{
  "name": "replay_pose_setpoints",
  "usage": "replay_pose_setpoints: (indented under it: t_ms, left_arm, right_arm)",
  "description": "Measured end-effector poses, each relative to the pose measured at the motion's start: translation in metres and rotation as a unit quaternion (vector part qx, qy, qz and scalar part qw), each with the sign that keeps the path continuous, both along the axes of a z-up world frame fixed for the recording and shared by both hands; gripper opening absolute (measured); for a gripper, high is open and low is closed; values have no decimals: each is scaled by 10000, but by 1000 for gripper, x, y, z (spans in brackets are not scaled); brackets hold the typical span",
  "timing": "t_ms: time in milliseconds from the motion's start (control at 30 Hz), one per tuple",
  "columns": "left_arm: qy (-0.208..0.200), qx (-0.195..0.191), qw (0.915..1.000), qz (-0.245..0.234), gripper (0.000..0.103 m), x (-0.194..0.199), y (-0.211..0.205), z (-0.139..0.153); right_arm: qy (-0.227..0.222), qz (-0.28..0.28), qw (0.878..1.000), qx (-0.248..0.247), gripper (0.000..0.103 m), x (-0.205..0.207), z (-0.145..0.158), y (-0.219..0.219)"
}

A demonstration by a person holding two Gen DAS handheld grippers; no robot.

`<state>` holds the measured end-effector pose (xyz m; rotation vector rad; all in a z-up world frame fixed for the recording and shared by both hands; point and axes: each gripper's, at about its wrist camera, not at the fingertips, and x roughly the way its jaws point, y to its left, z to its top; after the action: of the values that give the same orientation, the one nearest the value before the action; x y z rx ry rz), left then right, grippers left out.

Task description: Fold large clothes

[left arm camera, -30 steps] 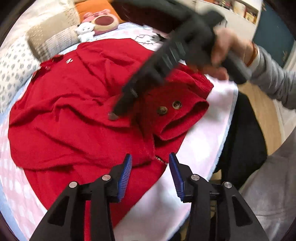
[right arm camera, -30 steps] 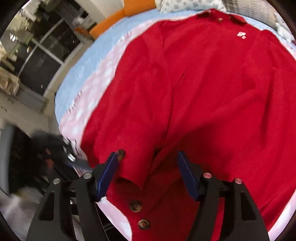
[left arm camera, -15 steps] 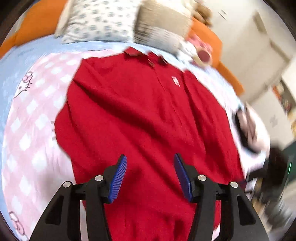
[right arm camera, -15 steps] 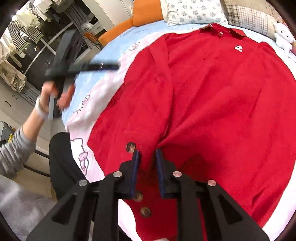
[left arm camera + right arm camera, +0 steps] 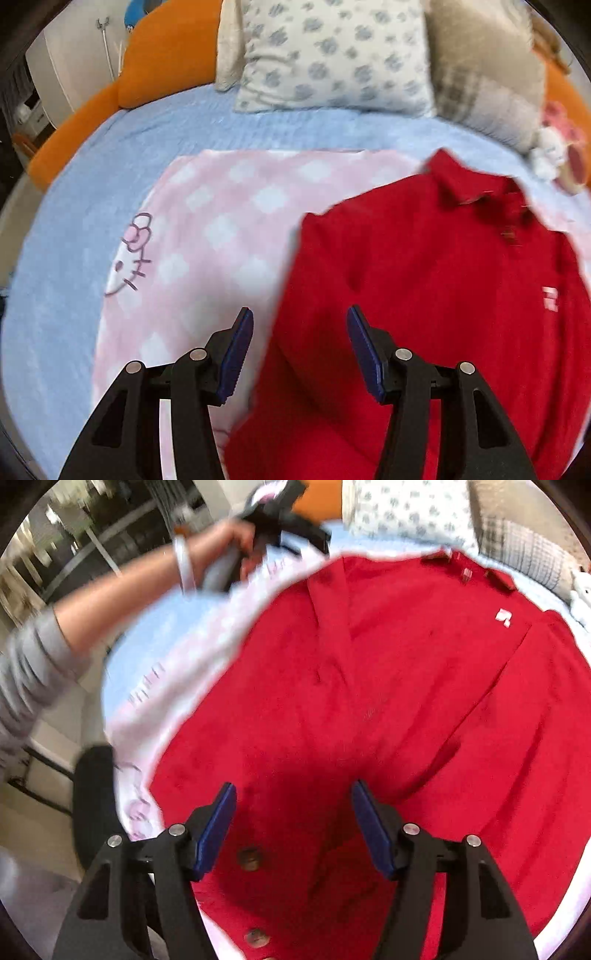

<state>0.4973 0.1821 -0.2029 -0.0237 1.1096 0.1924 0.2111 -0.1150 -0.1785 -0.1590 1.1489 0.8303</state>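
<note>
A large red garment (image 5: 424, 277) with a collar (image 5: 469, 181) lies spread on the bed, brown buttons (image 5: 249, 858) along its near front edge. My left gripper (image 5: 299, 314) hovers open over the garment's left edge, near the shoulder, with nothing between its pads. In the right wrist view that same left gripper (image 5: 280, 502) is a blur in a hand at the far left of the bed. My right gripper (image 5: 293, 787) hangs over the lower front of the red garment (image 5: 369, 686); its jaws are opening, and the pads press on no cloth.
A pink checked blanket (image 5: 221, 229) lies under the garment on a blue sheet (image 5: 74, 240). Pillows (image 5: 332, 55) and plush toys (image 5: 554, 155) line the orange headboard (image 5: 166, 48). A dark shape (image 5: 94, 805) stands at the bed's near left edge.
My left gripper swept from the buttoned hem side across to the garment's left shoulder edge. My right gripper shut by the buttons half a second ago and has since opened wide.
</note>
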Motion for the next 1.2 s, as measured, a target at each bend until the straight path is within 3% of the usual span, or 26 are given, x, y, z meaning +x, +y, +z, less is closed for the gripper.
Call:
replay_pose_setpoints:
  t_ms: [67, 133, 267, 300, 367, 467, 533, 567, 600, 700, 800, 900, 1133, 1200]
  left_arm:
    - [182, 221, 9996, 16, 57, 14, 3, -12]
    - [209, 288, 9993, 97, 60, 24, 7, -19]
    - [-129, -487, 9982, 333, 61, 33, 20, -21]
    - [-168, -552, 9978, 323, 61, 36, 18, -22]
    - [-105, -539, 9983, 210, 61, 49, 11, -28]
    - [89, -304, 9995, 21, 58, 60, -6, -40]
    - [205, -254, 9995, -46, 37, 66, -13, -48]
    - [223, -272, 9994, -11, 16, 67, -14, -50]
    - [199, -379, 9991, 64, 11, 67, -14, -51]
    - [-14, -578, 9982, 153, 10, 72, -15, -36]
    - [-132, -438, 9989, -47, 10, 85, -27, -9]
    - [-587, -257, 9973, -348, 9, 89, -50, 16]
    - [-798, -534, 9922, -799, 7, 98, -100, 1]
    - [-862, -528, 9905, -936, 12, 97, -113, -4]
  right_arm:
    - [205, 117, 9996, -135, 59, 3, -14, 4]
    - [391, 211, 9990, -45, 38, 1, -21, 4]
    - [465, 306, 9978, 366, 31, -9, -11, -2]
    - [561, 353, 9953, 705, 19, -12, -1, -5]
    - [585, 449, 9921, 1014, 18, -18, 14, -6]
    - [357, 647, 9922, 1008, 17, -28, 27, -4]
    - [349, 683, 9925, 956, 17, -33, 24, -1]
    - [348, 669, 9930, 910, 17, -34, 20, 0]
    - [359, 631, 9934, 883, 17, -34, 16, 0]
    - [510, 434, 9915, 1119, 17, -33, 11, -9]
    - [538, 223, 9868, 1508, 15, -39, 12, -20]
    - [679, 173, 9837, 1657, 15, -49, 3, -22]
    - [1025, -641, 9737, 1929, 15, -60, -29, -54]
    - [938, -691, 9764, 1816, 17, -63, -29, -53]
